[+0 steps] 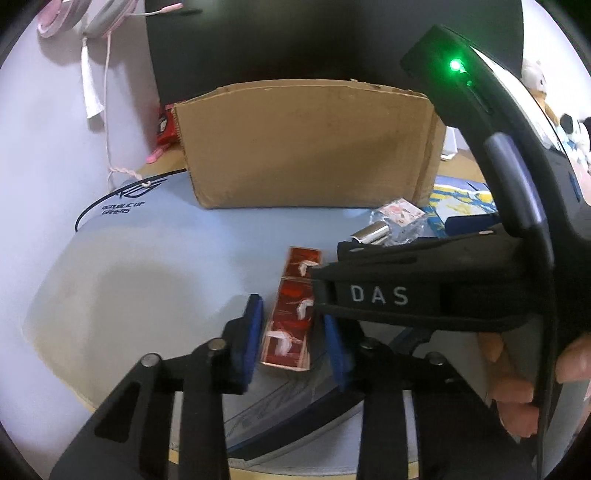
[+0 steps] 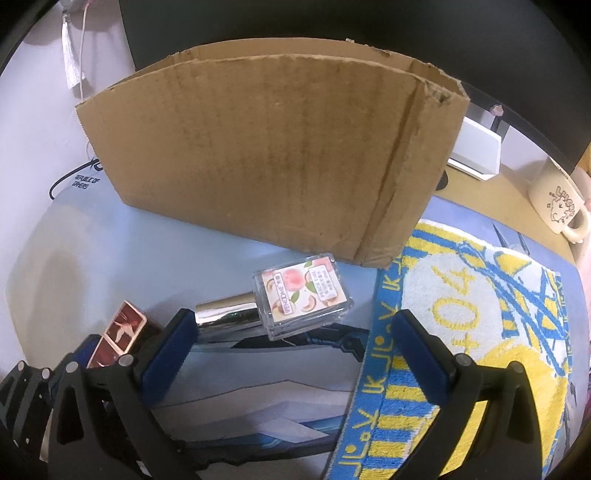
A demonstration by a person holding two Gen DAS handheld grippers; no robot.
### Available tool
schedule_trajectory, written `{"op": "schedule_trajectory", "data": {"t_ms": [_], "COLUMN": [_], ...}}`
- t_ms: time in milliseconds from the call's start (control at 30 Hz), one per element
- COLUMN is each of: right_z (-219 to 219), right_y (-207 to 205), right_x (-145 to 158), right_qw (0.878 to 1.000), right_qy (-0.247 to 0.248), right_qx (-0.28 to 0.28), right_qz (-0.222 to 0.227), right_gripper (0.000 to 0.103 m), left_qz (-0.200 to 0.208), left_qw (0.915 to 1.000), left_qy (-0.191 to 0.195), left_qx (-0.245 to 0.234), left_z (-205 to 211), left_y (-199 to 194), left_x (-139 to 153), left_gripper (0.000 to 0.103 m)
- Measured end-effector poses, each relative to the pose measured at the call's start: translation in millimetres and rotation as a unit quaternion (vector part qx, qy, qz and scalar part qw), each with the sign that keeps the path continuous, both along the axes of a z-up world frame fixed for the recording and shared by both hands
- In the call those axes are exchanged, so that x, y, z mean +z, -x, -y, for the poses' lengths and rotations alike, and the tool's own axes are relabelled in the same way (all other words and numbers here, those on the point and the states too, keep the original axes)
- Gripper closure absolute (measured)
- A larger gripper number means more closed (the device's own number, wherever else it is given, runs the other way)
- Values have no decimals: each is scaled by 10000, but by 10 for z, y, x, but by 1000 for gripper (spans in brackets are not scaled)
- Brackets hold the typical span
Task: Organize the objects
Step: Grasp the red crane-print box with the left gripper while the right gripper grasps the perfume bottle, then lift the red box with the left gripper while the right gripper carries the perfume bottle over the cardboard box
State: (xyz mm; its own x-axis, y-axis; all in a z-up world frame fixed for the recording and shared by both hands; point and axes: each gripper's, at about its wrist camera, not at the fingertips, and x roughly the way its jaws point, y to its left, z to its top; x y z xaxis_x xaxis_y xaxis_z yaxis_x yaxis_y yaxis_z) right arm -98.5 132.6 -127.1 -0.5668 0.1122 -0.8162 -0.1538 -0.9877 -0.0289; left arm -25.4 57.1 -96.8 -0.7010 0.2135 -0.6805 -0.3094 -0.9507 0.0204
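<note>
A long red box [image 1: 291,314] printed with white cranes lies on the grey-blue desk mat [image 1: 147,258]. My left gripper [image 1: 291,321] is shut on it, one blue pad against each long side. In the right wrist view the same red box [image 2: 125,325] shows at lower left. A clear perfume bottle [image 2: 303,299] with a peach label and a silver cap [image 2: 225,314] lies on its side just ahead of my right gripper [image 2: 295,328]. That gripper is open wide and holds nothing, its left fingertip beside the cap. The same bottle [image 1: 395,218] shows in the left wrist view behind the right gripper.
An open cardboard box [image 2: 258,166] stands upright behind the objects, in front of a dark monitor. A yellow and blue towel [image 2: 461,332] lies on the right, with a cream mug [image 2: 557,210] and a white box [image 2: 476,147] beyond it. A pink headset [image 1: 85,22] hangs at upper left.
</note>
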Motion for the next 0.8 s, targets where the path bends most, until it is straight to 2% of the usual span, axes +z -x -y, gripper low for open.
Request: {"op": "schedule_trajectory", "data": {"t_ms": [33,167,233,267,500,700,800], "right_z": [10,51,61,72,119,-11,-102], "right_y": [-1,6,-3,-9,-10,-66,-171], "right_x": [0,11,29,36,46,86,223], "right_qw": [10000,9999,9998,9997,9996,9991,9984], "right_qy": [-21,-82,-53,-61,12,246,315], "right_qx": [-2,100,100,108,155,178,174], "right_qz": [-22,-113,-186,-213,-216,-280,-427], "right_gripper": [0,1,11,21,22,22,22], "left_qz": [17,30,12,2,-69,-173,-269], "left_qw": [10000,10000,10000,10000,9998,9985,9977], "left_qy": [-32,-48,-55,-57,-89,-418,-472], "left_qx": [3,3,28,40,172,314,401], "left_z": [6,26,41,20,111,253,293], "left_y": [8,19,24,-13,-30,-23,-1], "left_x": [2,9,10,23,58,159,210], "left_gripper": [83,83,83,83,83,83,83]}}
